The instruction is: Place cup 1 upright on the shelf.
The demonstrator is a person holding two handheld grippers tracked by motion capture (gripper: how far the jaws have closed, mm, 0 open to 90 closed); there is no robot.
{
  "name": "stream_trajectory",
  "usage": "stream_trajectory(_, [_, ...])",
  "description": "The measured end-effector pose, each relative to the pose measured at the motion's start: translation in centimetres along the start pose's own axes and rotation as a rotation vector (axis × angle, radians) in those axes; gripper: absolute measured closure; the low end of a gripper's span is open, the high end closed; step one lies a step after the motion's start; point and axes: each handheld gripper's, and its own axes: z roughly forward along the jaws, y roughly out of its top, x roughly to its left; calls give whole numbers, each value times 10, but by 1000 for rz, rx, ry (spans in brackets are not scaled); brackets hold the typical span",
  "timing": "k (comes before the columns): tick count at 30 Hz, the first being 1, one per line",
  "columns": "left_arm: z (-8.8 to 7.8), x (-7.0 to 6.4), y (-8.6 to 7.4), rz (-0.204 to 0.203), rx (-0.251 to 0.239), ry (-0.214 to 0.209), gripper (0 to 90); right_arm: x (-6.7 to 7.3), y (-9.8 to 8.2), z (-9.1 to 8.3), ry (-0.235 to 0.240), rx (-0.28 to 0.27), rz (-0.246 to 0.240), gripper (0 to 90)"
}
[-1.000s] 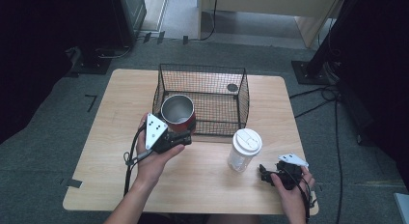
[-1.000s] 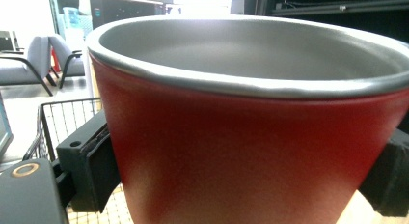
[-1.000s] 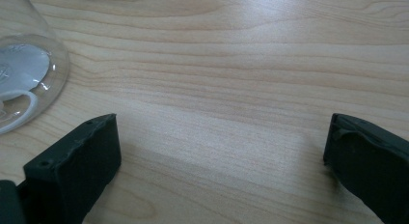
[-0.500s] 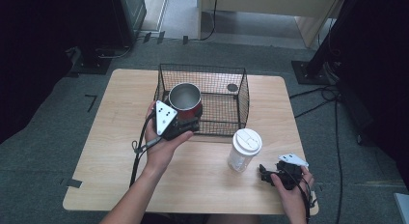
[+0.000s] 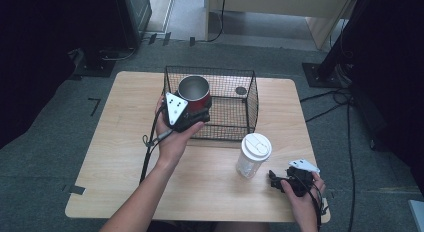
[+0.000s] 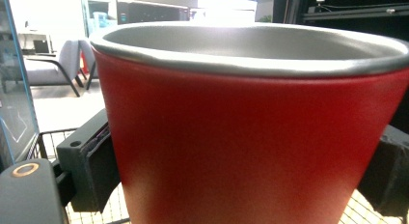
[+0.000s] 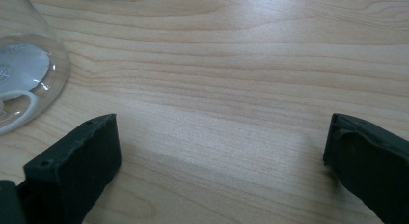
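Observation:
A red mug with a steel inside hangs over the left part of the black wire basket. My left gripper is shut on the mug from the near side. In the left gripper view the red mug stands upright between the two black pads, with basket mesh below. My right gripper rests open at the table's front right, held by a hand. In the right gripper view its jaws stand wide apart over bare wood, my right gripper holding nothing.
A clear plastic cup with a white lid stands just left of the right gripper; the cup's base shows in the right gripper view. A small dark round thing lies inside the basket. Bare wooden table stretches to the left.
The left gripper has carried the red mug up and away from the person, from in front of the basket to above its left part. The right gripper has stayed put.

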Motion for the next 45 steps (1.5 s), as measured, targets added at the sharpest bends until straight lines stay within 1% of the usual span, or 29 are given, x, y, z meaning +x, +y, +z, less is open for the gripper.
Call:
stream_trajectory(3, [6,2,1,4,-7,20,81,0,0,0,0,0,0,0])
stream_trajectory(4, [9,3,1,-2,-12,25,82,0,0,0,0,0,0,0])
stream_trajectory(6, [13,4,1,-7,-13,28,82,0,0,0,0,0,0,0])
stream_trajectory(10, [19,6,-1,-3,-13,34,82,0,0,0,0,0,0,0])
stream_trajectory(11, [23,7,-3,-16,-17,35,82,0,0,0,0,0,0,0])
stream_trajectory(13, [26,7,-4,-20,-18,35,82,0,0,0,0,1,-1,0])
stream_trajectory(14, [29,8,-6,-13,-11,43,82,0,0,0,0,0,1,0])
stream_trajectory(16, [34,8,-6,-12,-8,48,82,0,0,0,0,0,1,0])
stream_trajectory(20, [43,11,-4,-15,-25,67,82,0,0,0,1,0,1,0])
stream_trajectory(23, [48,12,-4,-43,-36,72,82,0,0,0,1,1,0,0])
stream_trajectory(27, [54,14,-6,-50,-45,75,82,0,0,0,1,0,0,0])
stream_trajectory(30, [61,18,-7,-60,-33,88,82,0,0,0,1,0,0,0])
stream_trajectory(32, [67,21,-9,-46,-27,93,82,0,0,0,1,0,1,0])
stream_trajectory(34, [69,21,-9,-46,-27,93,82,0,0,0,1,0,0,0])
stream_trajectory(36, [77,26,-12,-42,-27,91,82,0,0,0,0,-1,0,0])
stream_trajectory(38, [81,29,-16,-34,-43,101,82,0,0,0,0,-1,0,0])
stream_trajectory(40, [84,31,-19,-28,-48,109,82,0,0,0,0,-1,0,0])
stream_trajectory(42, [87,31,-22,-27,-39,110,82,0,0,0,1,-2,1,0])
stream_trajectory(44, [90,30,-26,-9,-15,116,82,0,0,0,1,-1,0,0])
stream_trajectory(45, [90,30,-26,-9,-15,116,82,0,0,0,1,-2,0,0])
